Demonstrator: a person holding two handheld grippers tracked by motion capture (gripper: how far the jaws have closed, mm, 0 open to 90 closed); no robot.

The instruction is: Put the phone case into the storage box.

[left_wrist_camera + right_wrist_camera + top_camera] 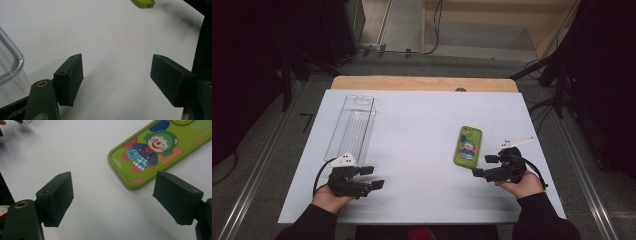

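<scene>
Looking down from the high view, you hold the left gripper (371,177) near the table's (412,125) front edge, just below the clear container (351,126), while the right gripper (485,165) sits just beside the green phone case (468,145). In the left gripper view, your jaws stand wide apart over bare table, the container's corner at left. In the right gripper view, jaws spread, empty, the clown-printed case lying flat just ahead.
</scene>
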